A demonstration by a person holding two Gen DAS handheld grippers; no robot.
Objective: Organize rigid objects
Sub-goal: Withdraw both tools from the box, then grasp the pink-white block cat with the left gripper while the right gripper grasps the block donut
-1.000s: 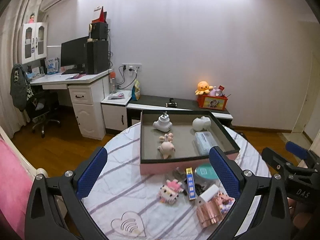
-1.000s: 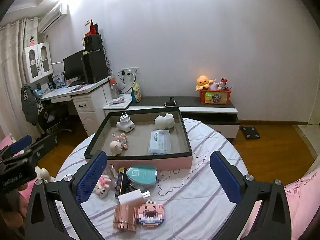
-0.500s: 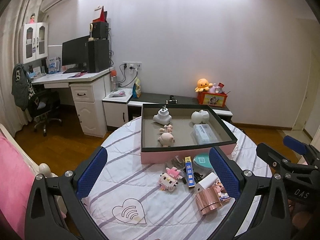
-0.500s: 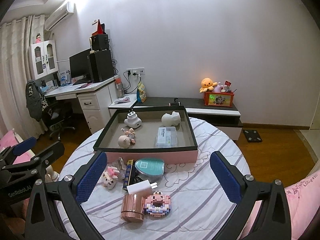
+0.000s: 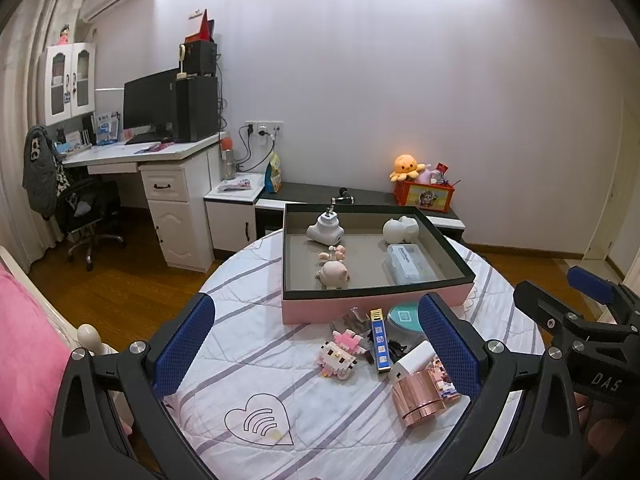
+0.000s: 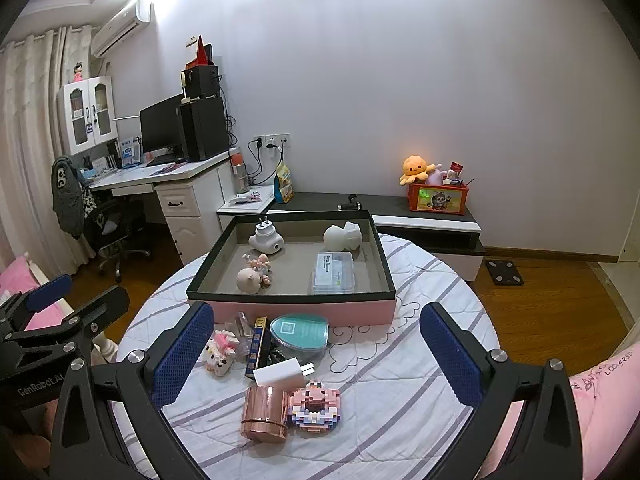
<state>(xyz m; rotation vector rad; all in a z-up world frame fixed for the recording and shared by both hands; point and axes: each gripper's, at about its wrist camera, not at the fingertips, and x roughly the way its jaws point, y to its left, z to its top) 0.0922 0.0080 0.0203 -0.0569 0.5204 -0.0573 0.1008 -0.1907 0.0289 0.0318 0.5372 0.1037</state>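
A pink box with a dark rim (image 5: 372, 311) (image 6: 304, 309) sits at the far side of the round table. It holds a white plug adapter (image 6: 266, 242), a white figurine (image 6: 342, 236), a clear case (image 6: 334, 272) and a pink pig figure (image 6: 252, 276). In front of it lie a block cat toy (image 5: 338, 354), a blue bar (image 5: 379, 340), a teal-lidded tub (image 6: 299, 332), a white charger (image 6: 280, 372), a rose-gold cylinder (image 6: 264, 414) and a pink block figure (image 6: 315, 404). My left gripper (image 5: 316, 340) and right gripper (image 6: 316, 344) hover open above the near table, holding nothing.
The striped tablecloth (image 5: 260, 392) carries a heart print near the front. A pink bed edge (image 5: 24, 344) lies to the left, with a desk and chair (image 5: 92, 216) behind it. A low cabinet with an orange toy crate (image 6: 438, 198) stands behind the table.
Both grippers have drawn back from the table, so more of the cloth shows in front. The objects have not moved, and both grippers stay open.
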